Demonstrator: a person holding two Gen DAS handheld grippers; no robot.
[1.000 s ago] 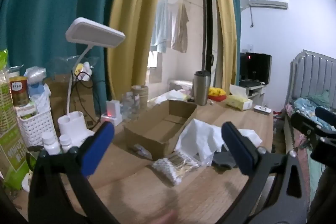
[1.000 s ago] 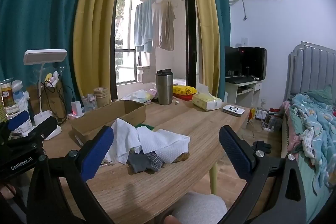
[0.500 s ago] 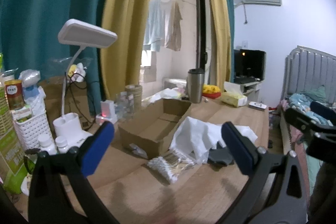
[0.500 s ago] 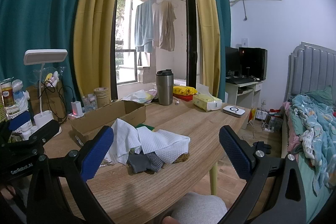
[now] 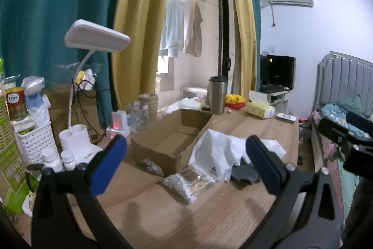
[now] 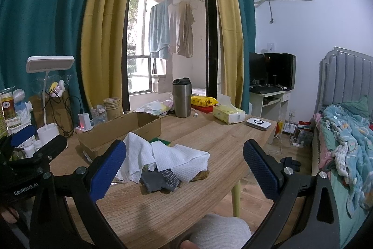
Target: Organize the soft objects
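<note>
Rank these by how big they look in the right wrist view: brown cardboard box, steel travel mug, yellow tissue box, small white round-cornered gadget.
1. Brown cardboard box.
2. Steel travel mug.
3. Yellow tissue box, close to the mug, so that order is unsure.
4. White gadget.

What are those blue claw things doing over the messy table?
A person holds two grippers above the wooden table. The left gripper and the right gripper are both open and hold nothing. In front of them lies a pile of white cloths over some gray cloth, next to an open cardboard box. Nothing has been picked up yet.
</note>
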